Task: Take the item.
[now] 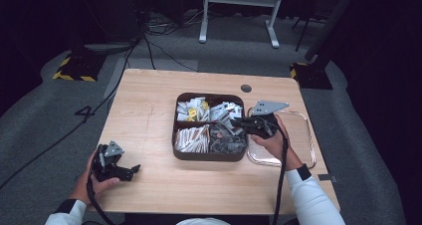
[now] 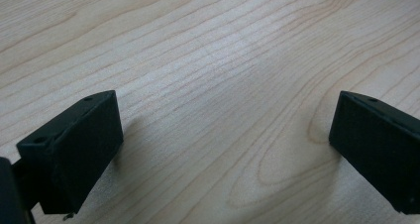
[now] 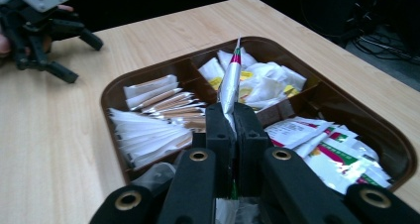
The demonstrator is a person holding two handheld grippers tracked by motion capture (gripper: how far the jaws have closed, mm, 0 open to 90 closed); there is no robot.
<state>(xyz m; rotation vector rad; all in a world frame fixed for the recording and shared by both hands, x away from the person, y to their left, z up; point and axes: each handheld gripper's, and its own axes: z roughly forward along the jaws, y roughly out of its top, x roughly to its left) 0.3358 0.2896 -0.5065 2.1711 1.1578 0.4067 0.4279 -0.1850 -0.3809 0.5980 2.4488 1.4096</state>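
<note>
My right gripper (image 3: 236, 116) is shut on a slim silver sachet (image 3: 230, 80) with a red and green tip, which stands upright between its jaws. In the high view that gripper (image 1: 239, 121) hovers over the right half of a brown four-compartment tray (image 1: 209, 158). The tray (image 3: 346, 92) holds white-and-brown sachets (image 3: 148, 120), white-and-yellow sachets (image 3: 257, 83) and white-red-green sachets (image 3: 327, 149). My left gripper (image 1: 130, 171) rests near the table's front left corner, well apart from the tray. Its jaws (image 2: 223, 130) stand open over bare wood with nothing between them.
A clear plastic tray (image 1: 303, 135) lies on the table just right of the brown tray, under my right hand. A small dark round cap (image 1: 246, 88) sits in the tabletop near the far edge. Cables trail from both grippers toward the person.
</note>
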